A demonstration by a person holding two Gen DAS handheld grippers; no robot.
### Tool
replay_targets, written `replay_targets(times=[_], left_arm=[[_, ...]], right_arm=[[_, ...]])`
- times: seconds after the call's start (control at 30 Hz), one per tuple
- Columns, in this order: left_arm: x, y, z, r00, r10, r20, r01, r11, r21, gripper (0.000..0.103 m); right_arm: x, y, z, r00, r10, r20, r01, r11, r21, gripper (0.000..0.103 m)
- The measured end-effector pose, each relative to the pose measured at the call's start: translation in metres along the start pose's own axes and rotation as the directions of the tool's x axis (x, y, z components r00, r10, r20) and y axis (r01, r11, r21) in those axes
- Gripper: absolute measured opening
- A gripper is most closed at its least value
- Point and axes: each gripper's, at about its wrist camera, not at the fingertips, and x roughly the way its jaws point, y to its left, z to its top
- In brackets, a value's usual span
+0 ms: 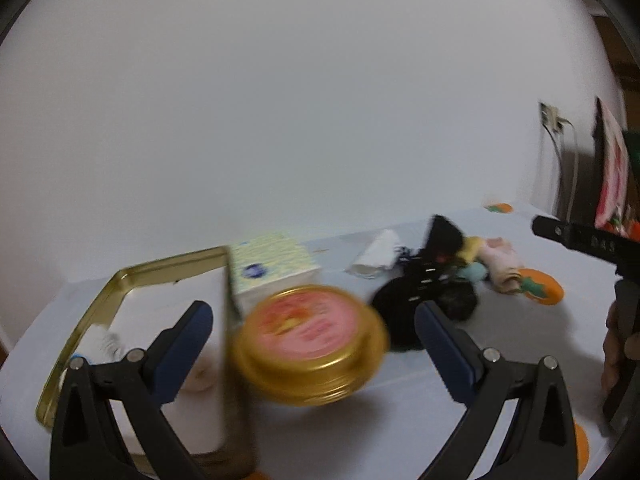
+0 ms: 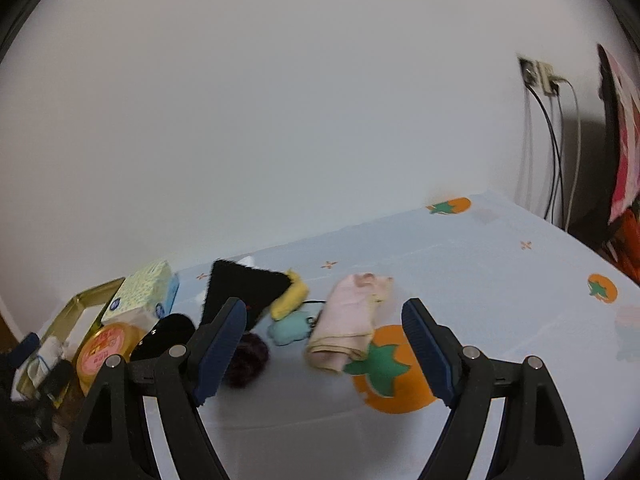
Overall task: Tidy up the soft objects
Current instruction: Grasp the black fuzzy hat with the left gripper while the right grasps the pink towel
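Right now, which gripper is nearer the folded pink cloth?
Right. The right gripper is open with the folded pink cloth just ahead between its fingers. The left gripper is over by the round gold tin, well off to the cloth's left.

Heaped soft cloths (image 2: 348,320) on tablecloth (image 2: 500,280)

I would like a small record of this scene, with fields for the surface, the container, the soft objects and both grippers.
surface: table under a pale cloth with orange fruit prints
container: gold tin tray at the left, white items inside
beside tray: tissue box and round pink-lidded tin
soft objects: pink folded cloth, yellow piece, teal piece, black fabric, in a loose pile
left gripper: open, holds nothing
right gripper: open, holds nothing
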Motion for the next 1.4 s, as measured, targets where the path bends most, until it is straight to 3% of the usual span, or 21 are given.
replay_targets(times=[0.17, 0.27, 0.33, 0.4, 0.53, 0.63, 0.7, 0.8, 0.87, 1.0, 1.1, 1.23, 1.33, 1.4], left_arm=[[0.021, -0.037, 0.01, 1.0, -0.006, -0.03, 0.008, 0.997, 0.081, 0.099], [0.042, -0.051, 0.016, 0.996, -0.018, -0.086, 0.025, 0.996, 0.084, 0.09], [0.054, -0.055, 0.018, 0.991, -0.032, -0.131, 0.042, 0.996, 0.075, 0.076], [0.069, -0.059, 0.019, 0.98, -0.044, -0.192, 0.058, 0.996, 0.07, 0.066], [0.094, -0.063, 0.018, 0.955, -0.044, -0.294, 0.063, 0.997, 0.052, 0.058], [0.103, -0.07, 0.015, 0.943, -0.036, -0.331, 0.064, 0.995, 0.074, 0.053], [0.104, -0.074, 0.013, 0.939, -0.03, -0.342, 0.066, 0.993, 0.095, 0.042], [0.1, -0.069, 0.013, 0.944, -0.057, -0.325, 0.084, 0.994, 0.068, 0.034], [0.094, -0.06, 0.014, 0.948, -0.117, -0.295, 0.128, 0.992, 0.017, 0.033], [0.068, -0.042, 0.017, 0.958, -0.245, -0.149, 0.237, 0.969, -0.067, 0.033], [0.047, -0.03, 0.015, 0.942, -0.331, -0.046, 0.325, 0.939, -0.109, 0.033], [0.037, -0.023, 0.015, 0.936, -0.351, -0.019, 0.346, 0.93, -0.122, 0.033], [0.031, -0.017, 0.017, 0.939, -0.344, 0.003, 0.341, 0.93, -0.136, 0.033], [0.028, -0.011, 0.019, 0.94, -0.34, 0.017, 0.339, 0.929, -0.146, 0.033]], right_arm=[[0.0, -0.016, 0.004, 1.0, -0.019, -0.003, 0.019, 0.998, 0.062, 0.082], [0.0, -0.025, 0.006, 0.999, -0.035, -0.01, 0.036, 0.997, 0.07, 0.082], [0.0, -0.032, 0.007, 0.999, -0.04, -0.012, 0.041, 0.996, 0.082, 0.082], [0.0, -0.042, 0.009, 0.999, -0.043, -0.013, 0.044, 0.993, 0.107, 0.082], [-0.002, -0.056, 0.012, 0.999, -0.05, -0.014, 0.052, 0.986, 0.156, 0.082], [-0.004, -0.061, 0.015, 0.998, -0.064, -0.008, 0.065, 0.983, 0.172, 0.082], [-0.007, -0.064, 0.016, 0.997, -0.083, 0.001, 0.081, 0.981, 0.179, 0.082], [-0.003, -0.071, 0.016, 0.994, -0.107, -0.02, 0.108, 0.974, 0.201, 0.082], [0.003, -0.077, 0.015, 0.994, -0.099, -0.056, 0.109, 0.967, 0.23, 0.082], [0.013, -0.081, 0.011, 0.993, -0.062, -0.102, 0.086, 0.962, 0.257, 0.082], [0.017, -0.073, 0.009, 0.993, -0.038, -0.108, 0.062, 0.971, 0.233, 0.082], [0.03, -0.057, 0.008, 0.99, 0.01, -0.141, 0.017, 0.982, 0.187, 0.082], [0.045, -0.048, 0.007, 0.982, 0.036, -0.186, -0.005, 0.986, 0.167, 0.068], [0.06, -0.043, 0.008, 0.972, 0.045, -0.23, -0.007, 0.986, 0.164, 0.066]])
